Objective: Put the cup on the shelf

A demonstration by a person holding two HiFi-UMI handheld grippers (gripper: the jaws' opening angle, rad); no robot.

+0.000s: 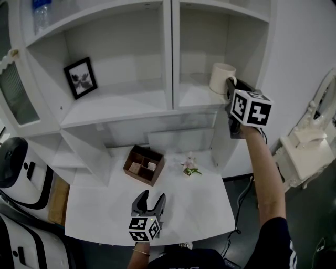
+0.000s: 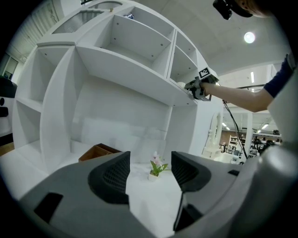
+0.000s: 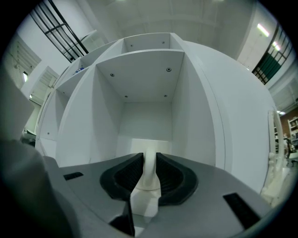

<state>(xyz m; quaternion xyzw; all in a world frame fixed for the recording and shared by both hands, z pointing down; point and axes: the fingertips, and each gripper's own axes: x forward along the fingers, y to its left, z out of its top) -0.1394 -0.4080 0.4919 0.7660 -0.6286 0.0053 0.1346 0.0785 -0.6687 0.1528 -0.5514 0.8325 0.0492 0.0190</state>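
A cream cup (image 1: 221,77) stands on the shelf (image 1: 195,97) in the upper right compartment of the white cabinet. My right gripper (image 1: 230,85) reaches in level from the right. In the right gripper view the cup's handle (image 3: 150,173) runs between the two dark pads of my right gripper (image 3: 149,162), which press against it on both sides; the cup's body (image 3: 148,144) shows just beyond. My left gripper (image 1: 149,199) hovers low over the white table (image 1: 105,213), open with nothing between its fingers (image 2: 112,177).
A framed picture (image 1: 80,77) leans in the left compartment. On the table sit a brown wooden box (image 1: 144,165) and a small potted flower (image 1: 190,167). A bottle (image 1: 41,13) stands on the top shelf. White carved furniture (image 1: 304,149) is at the right.
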